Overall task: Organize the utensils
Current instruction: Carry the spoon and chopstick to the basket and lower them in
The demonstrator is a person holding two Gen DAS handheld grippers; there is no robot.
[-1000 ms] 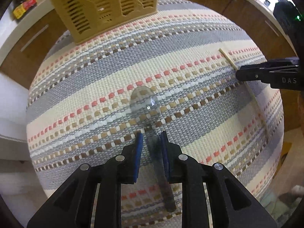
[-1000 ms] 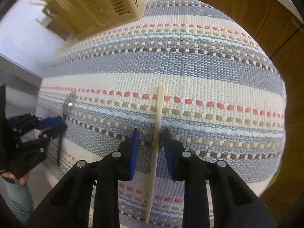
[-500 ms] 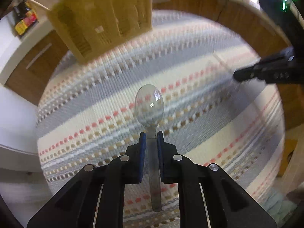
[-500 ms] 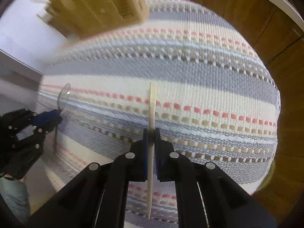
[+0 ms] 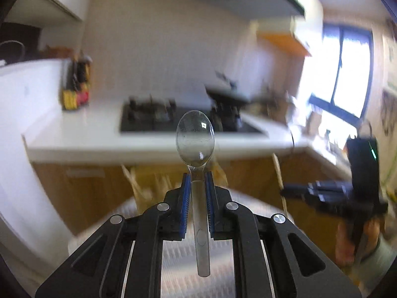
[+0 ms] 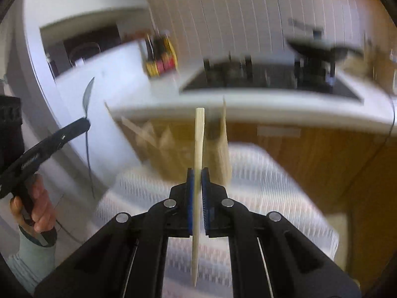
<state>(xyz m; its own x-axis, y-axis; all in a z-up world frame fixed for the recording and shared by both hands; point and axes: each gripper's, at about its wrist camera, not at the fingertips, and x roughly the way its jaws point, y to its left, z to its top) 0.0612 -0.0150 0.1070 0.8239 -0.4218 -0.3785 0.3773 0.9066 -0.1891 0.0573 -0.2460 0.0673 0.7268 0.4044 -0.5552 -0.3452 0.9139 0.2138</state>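
Observation:
My left gripper (image 5: 197, 176) is shut on the handle of a clear plastic spoon (image 5: 195, 137), bowl pointing up and away, held in the air above the striped mat (image 5: 173, 255). My right gripper (image 6: 197, 172) is shut on a pale wooden chopstick (image 6: 199, 134), also raised off the mat (image 6: 260, 173). The tan slotted utensil basket (image 6: 173, 149) stands blurred at the far end of the mat, beyond both grippers. From the right wrist view the left gripper (image 6: 82, 124) shows at the left with the spoon (image 6: 87, 96). The right gripper (image 5: 287, 187) appears at the right of the left wrist view.
A white counter (image 5: 86, 139) with a black stove (image 5: 153, 119) and a dark pan (image 6: 315, 47) runs behind the basket. Bottles (image 5: 74, 84) stand at its left end. Wooden cabinet fronts (image 6: 310, 149) lie below. A bright window (image 5: 347, 74) is at the right.
Both grippers closed on their utensils lying on the mat, then lifted them up and tilted toward level. The view swung from the mat up to the counter and wall.

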